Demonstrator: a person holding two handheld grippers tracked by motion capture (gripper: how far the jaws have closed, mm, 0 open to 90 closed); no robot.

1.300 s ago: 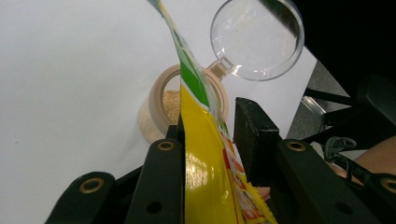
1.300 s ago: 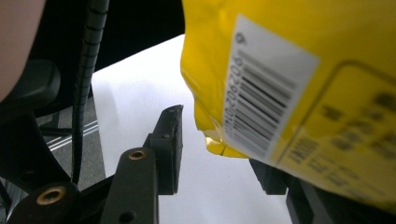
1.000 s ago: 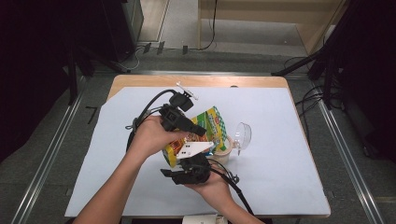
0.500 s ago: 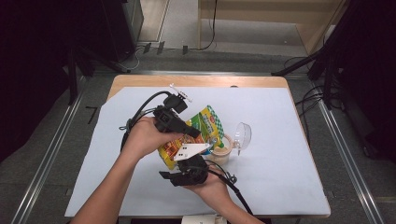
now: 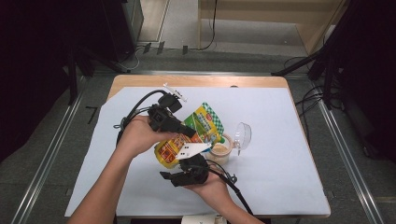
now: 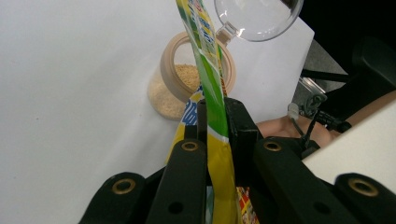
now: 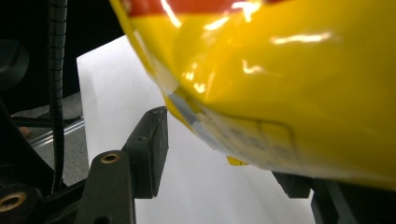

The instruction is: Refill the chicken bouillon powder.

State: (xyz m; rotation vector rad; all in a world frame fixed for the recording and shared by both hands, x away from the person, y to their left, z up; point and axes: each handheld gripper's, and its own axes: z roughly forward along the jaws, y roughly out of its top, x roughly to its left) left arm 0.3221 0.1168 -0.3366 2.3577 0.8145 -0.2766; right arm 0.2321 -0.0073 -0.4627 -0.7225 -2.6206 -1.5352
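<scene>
A yellow and green pouch [image 5: 203,126] hangs tilted over a small jar of beige granules [image 5: 219,151], whose clear lid [image 5: 243,135] stands flipped open to the right. My left gripper [image 5: 189,132] is shut on the pouch, and its jaws pinch the pouch's thin edge [image 6: 212,93] just above the jar [image 6: 180,79]. My right gripper [image 5: 180,163] sits under the pouch's yellow bottom [image 7: 280,84]. Its jaws have just been opening and stand apart, with the pouch's lower corner above the gap and no pad pressing on it.
A white sheet [image 5: 280,177] covers the wooden table [image 5: 196,80]. Cables trail from both grippers, the left one [image 5: 135,107] looping toward the table's left side. Metal rails and dark stands surround the table.
The left gripper and the pouch have edged a little to the left. The right hand stays under the pouch.
</scene>
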